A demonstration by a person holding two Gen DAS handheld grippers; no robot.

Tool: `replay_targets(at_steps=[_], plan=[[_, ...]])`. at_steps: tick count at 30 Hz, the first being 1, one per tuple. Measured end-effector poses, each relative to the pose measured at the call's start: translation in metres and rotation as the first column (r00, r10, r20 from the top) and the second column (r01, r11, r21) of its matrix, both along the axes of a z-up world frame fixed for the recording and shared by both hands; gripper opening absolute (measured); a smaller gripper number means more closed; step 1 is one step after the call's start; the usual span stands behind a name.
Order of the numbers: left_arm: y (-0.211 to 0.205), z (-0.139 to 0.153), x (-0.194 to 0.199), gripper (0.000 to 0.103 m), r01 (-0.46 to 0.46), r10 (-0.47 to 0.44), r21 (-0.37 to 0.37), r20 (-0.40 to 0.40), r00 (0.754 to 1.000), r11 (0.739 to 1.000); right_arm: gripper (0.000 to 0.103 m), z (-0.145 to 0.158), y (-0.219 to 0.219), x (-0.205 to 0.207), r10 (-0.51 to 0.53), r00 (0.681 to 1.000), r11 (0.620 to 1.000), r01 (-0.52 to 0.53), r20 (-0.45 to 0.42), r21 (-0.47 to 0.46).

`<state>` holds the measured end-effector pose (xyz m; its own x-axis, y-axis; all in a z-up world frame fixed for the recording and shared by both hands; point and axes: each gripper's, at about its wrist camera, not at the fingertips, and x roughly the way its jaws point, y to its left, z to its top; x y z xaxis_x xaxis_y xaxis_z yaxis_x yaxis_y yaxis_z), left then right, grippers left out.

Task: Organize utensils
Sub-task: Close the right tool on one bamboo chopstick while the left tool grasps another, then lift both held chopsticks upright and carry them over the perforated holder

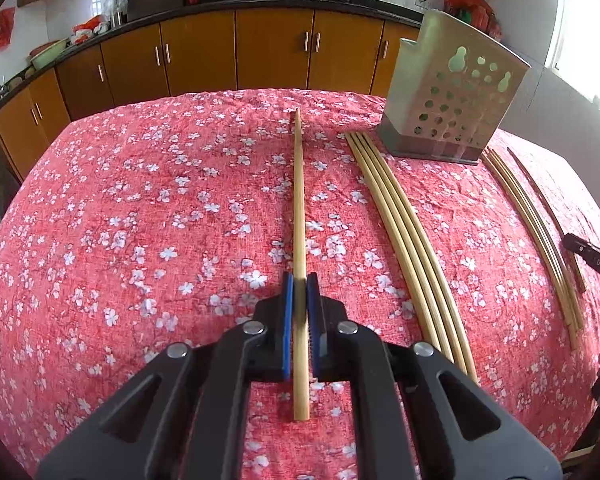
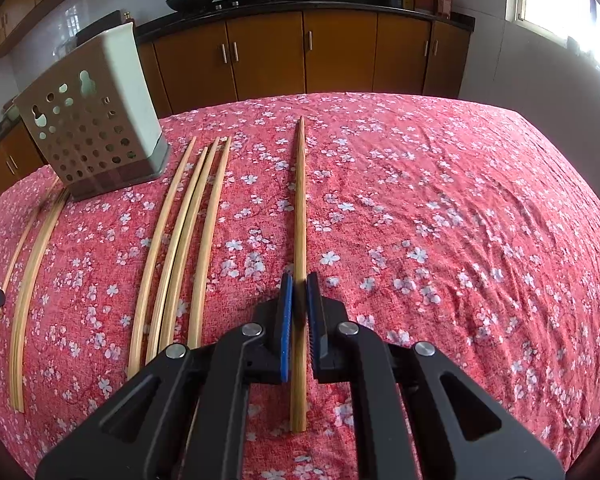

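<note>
Each hand's tool pinches one chopstick. The left gripper [image 1: 299,292] holds a chopstick [image 1: 299,200] pointing straight ahead of it. The right gripper [image 2: 299,292] holds another chopstick [image 2: 299,220] the same way. The metal holder [image 1: 452,92], ahead and to the left gripper's right, looks empty. More loose chopsticks [image 1: 404,240] lie beside it, so most work is left. A red flowered cloth [image 1: 140,220] covers the table, with kitchen cupboards [image 1: 236,52] behind.

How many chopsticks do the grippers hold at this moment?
2. The first chopstick is in the left gripper; the second chopstick is in the right gripper. None seems hidden.
</note>
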<state>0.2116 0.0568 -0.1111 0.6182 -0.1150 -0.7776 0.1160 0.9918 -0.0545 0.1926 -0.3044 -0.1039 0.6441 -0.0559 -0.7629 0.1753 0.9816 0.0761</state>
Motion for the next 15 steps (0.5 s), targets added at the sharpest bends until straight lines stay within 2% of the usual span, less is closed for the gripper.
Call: replay_targets(at_steps=[3,6,15], plan=[[-0.001,0.0,0.002,0.008,0.006,-0.006,0.0,-0.012,1.0,1.0,0.008,0.003,-0.002,-0.005,-0.006,1.0,1.0,0.005,0.012,0.008],[0.001,0.009,0.002,0.008,-0.002,0.002,0.001,-0.015,1.0,1.0,0.008,0.022,-0.006,-0.018,-0.01,0.996,1.0,0.009,0.084,0.02],[0.011,0.079,-0.013,0.008,-0.007,0.012,-0.036,0.145,0.989,0.999,0.008,0.079,-0.018,-0.041,-0.033,0.964,0.999,0.025,0.263,0.033]])
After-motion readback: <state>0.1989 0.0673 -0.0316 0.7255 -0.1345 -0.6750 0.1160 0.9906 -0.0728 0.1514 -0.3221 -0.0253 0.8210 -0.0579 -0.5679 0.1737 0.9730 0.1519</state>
